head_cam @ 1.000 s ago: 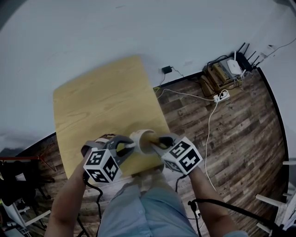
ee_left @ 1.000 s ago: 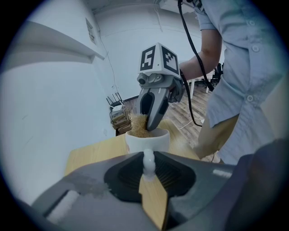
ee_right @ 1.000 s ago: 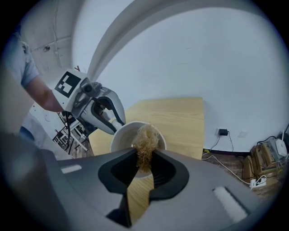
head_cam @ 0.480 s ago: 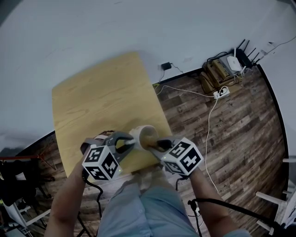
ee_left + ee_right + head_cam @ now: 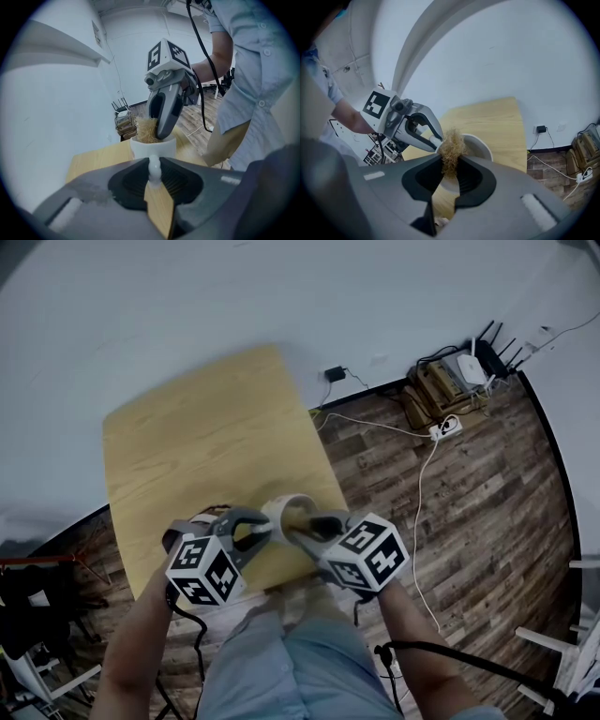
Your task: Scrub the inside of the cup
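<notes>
A white cup (image 5: pixel 284 509) stands near the front right corner of the wooden table (image 5: pixel 197 446). My left gripper (image 5: pixel 263 527) is shut on the cup's handle (image 5: pixel 153 168), which shows as a white loop between the jaws. In the left gripper view the cup's body (image 5: pixel 151 147) lies just beyond them. My right gripper (image 5: pixel 306 521) is shut on a tuft of golden fibre scrubber (image 5: pixel 451 149). Its tip reaches over the rim and presses the scrubber (image 5: pixel 146 131) into the cup's mouth (image 5: pixel 481 145). The cup's bottom is hidden.
The table's front edge is close under both grippers, against the person's trousers (image 5: pixel 281 662). White cables and a power strip (image 5: pixel 447 432) lie on the plank floor to the right, with a router (image 5: pixel 469 371) on boxes by the wall.
My right gripper has rolled a little about its own axis and edged left over the cup's mouth. The left gripper and the cup have stayed put.
</notes>
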`<action>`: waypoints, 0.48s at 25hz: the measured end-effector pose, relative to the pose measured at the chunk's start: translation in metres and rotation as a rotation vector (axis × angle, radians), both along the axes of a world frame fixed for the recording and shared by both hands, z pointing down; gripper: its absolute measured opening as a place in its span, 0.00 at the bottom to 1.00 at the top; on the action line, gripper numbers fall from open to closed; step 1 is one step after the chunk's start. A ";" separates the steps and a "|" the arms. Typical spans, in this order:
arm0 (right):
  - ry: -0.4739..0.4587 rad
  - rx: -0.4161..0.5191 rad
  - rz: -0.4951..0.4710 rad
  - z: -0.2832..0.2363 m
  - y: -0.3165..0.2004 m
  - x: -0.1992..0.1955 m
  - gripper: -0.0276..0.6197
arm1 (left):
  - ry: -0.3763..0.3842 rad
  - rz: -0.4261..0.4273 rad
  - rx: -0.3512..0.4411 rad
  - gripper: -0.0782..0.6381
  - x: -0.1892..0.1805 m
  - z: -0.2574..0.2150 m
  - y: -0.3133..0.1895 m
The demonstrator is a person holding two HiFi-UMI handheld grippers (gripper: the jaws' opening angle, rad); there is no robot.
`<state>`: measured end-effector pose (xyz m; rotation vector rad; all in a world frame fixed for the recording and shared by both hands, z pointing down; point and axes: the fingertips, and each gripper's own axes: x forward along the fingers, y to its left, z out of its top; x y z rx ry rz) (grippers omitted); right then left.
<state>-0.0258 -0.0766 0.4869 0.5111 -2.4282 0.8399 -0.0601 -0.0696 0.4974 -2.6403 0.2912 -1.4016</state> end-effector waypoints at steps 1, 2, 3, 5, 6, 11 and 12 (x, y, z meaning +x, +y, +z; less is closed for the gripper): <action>-0.001 0.004 0.004 -0.001 -0.001 -0.001 0.15 | 0.003 -0.004 -0.002 0.24 -0.002 0.001 0.000; -0.001 0.008 0.008 -0.002 -0.002 -0.002 0.15 | 0.006 -0.008 -0.005 0.24 -0.005 0.002 0.000; -0.001 0.013 0.012 -0.004 -0.003 -0.004 0.15 | 0.009 -0.013 -0.008 0.24 -0.008 0.003 0.000; 0.002 0.026 0.014 -0.006 -0.003 -0.006 0.15 | 0.017 -0.024 -0.014 0.24 -0.013 0.004 0.000; 0.005 0.032 0.014 -0.007 -0.002 -0.007 0.15 | 0.022 -0.030 -0.016 0.24 -0.016 0.006 0.001; 0.019 0.047 0.014 -0.010 -0.001 -0.011 0.15 | 0.057 -0.058 -0.032 0.24 -0.024 0.011 0.003; 0.021 0.048 0.015 -0.011 0.000 -0.013 0.15 | 0.064 -0.064 -0.036 0.24 -0.026 0.012 0.003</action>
